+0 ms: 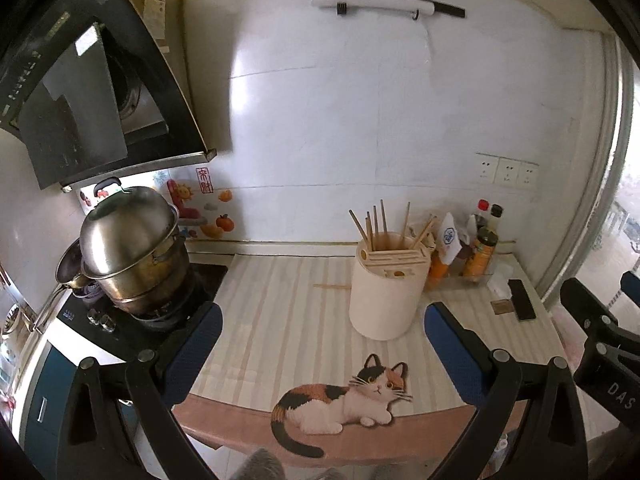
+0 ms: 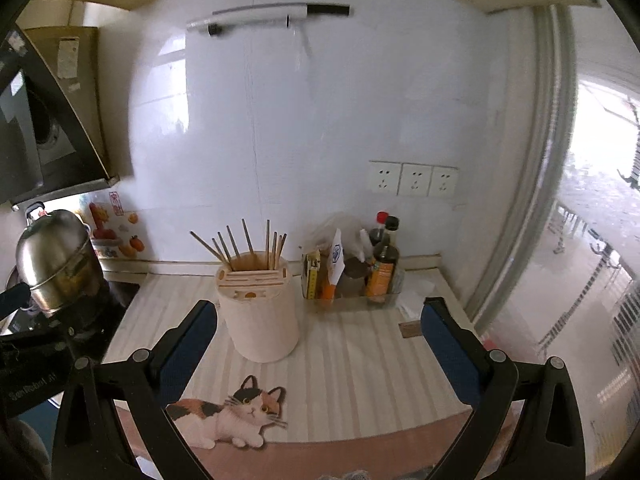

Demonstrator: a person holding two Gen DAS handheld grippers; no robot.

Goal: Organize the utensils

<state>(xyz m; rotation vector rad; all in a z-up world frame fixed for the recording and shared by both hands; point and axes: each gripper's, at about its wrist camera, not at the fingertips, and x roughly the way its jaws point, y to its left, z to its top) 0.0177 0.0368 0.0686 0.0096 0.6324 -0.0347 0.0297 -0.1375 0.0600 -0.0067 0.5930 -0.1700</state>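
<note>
A cream round utensil holder [image 1: 385, 288] stands on the striped counter mat [image 1: 280, 312], with several wooden chopsticks [image 1: 378, 222] upright in it. One loose chopstick [image 1: 332, 287] lies flat on the mat just left of the holder. The holder also shows in the right wrist view [image 2: 259, 312] with its chopsticks [image 2: 248, 246]. My left gripper [image 1: 322, 336] is open and empty, in front of the holder. My right gripper [image 2: 318, 334] is open and empty, with the holder near its left finger.
A steel pot stack [image 1: 128, 252] sits on the stove at left under a range hood [image 1: 92, 92]. A clear tray of sauce bottles [image 2: 360, 276] stands right of the holder. A phone [image 1: 522, 299] lies at the counter's right. A cat picture [image 1: 344, 398] marks the mat's front edge.
</note>
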